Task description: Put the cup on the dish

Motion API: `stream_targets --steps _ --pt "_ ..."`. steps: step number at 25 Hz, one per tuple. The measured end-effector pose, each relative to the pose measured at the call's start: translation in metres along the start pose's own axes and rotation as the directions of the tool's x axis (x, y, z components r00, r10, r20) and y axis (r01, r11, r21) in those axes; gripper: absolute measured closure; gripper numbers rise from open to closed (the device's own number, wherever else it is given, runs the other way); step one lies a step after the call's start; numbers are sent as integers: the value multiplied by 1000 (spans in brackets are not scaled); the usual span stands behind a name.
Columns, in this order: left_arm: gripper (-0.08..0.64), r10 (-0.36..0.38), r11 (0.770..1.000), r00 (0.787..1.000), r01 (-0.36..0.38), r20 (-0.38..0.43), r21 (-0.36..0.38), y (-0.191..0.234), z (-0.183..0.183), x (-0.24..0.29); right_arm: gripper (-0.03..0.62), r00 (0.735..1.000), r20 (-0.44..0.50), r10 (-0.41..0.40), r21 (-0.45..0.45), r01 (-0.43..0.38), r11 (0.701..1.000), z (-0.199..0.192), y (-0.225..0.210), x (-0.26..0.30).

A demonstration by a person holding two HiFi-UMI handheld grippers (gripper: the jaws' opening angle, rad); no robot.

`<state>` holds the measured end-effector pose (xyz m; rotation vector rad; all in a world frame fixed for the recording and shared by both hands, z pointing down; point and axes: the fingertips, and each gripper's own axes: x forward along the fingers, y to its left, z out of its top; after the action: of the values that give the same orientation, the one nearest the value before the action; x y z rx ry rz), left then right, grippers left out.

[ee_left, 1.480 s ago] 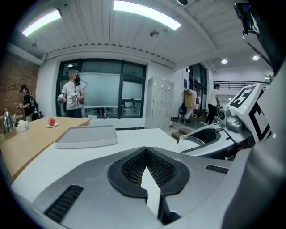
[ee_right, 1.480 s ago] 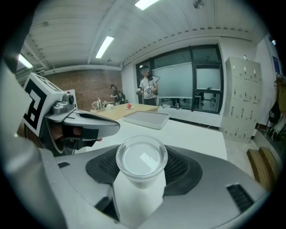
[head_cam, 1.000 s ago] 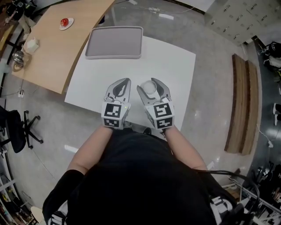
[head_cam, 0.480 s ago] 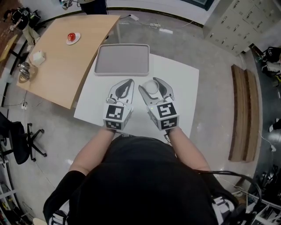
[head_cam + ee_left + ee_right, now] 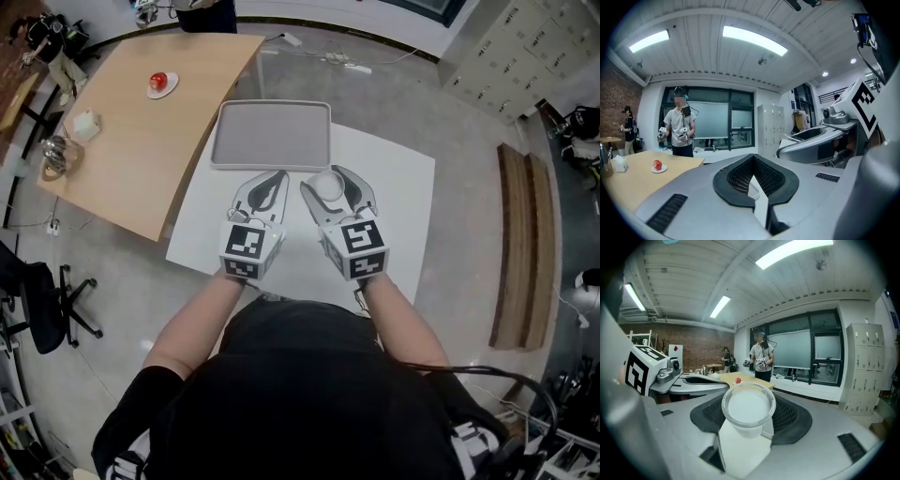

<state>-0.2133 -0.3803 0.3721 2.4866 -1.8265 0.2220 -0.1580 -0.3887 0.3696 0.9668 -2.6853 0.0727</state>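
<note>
Cup of translucent white plastic (image 5: pixel 748 408) clamped between right gripper (image 5: pixel 330 184) fingers; grey rectangular dish (image 5: pixel 272 139) beyond fingertips, placing not yet done; left gripper (image 5: pixel 272 180) fingers narrowed, empty.

You face a white table (image 5: pixel 403 216) on a polished grey floor (image 5: pixel 469 112), with a light wooden table (image 5: pixel 122 141) just beside its left edge. A black office chair (image 5: pixel 37 300) stands at your left, and long wooden boards (image 5: pixel 520 244) lie on the floor at your right. Pale lockers (image 5: pixel 506 47) line the far right. Overhead, strip lights (image 5: pixel 754 40) glow in a white slatted ceiling (image 5: pixel 703 51). Dark windows (image 5: pixel 717 119) fill the far wall, beside a brick wall (image 5: pixel 693 352).
</note>
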Motion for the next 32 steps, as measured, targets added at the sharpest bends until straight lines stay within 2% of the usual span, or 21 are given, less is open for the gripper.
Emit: stream_targets --steps 3,8,14,18,27,32 --pt "554 -13 1000 1000 13 -18 7 6 -5 6 348 1000 -13 -7 -3 7 1000 2 -2 11" --pt "554 -23 1000 1000 23 -14 -10 18 8 20 348 999 -34 -17 -5 17 1000 10 -10 32" --pt "552 1 1000 1000 -1 -23 -7 34 7 35 348 999 -46 -14 1 14 1000 12 -20 50" --pt "554 20 999 999 -21 -29 -36 41 -5 49 348 998 -61 -20 2 20 1000 6 -34 63" --pt "554 59 998 997 -60 -48 -17 59 -12 83 348 998 -61 9 19 -8 1000 -3 -61 89" --pt "552 75 997 996 -77 -49 -31 65 -14 92 348 997 -68 21 13 -20 1000 -4 -67 103"
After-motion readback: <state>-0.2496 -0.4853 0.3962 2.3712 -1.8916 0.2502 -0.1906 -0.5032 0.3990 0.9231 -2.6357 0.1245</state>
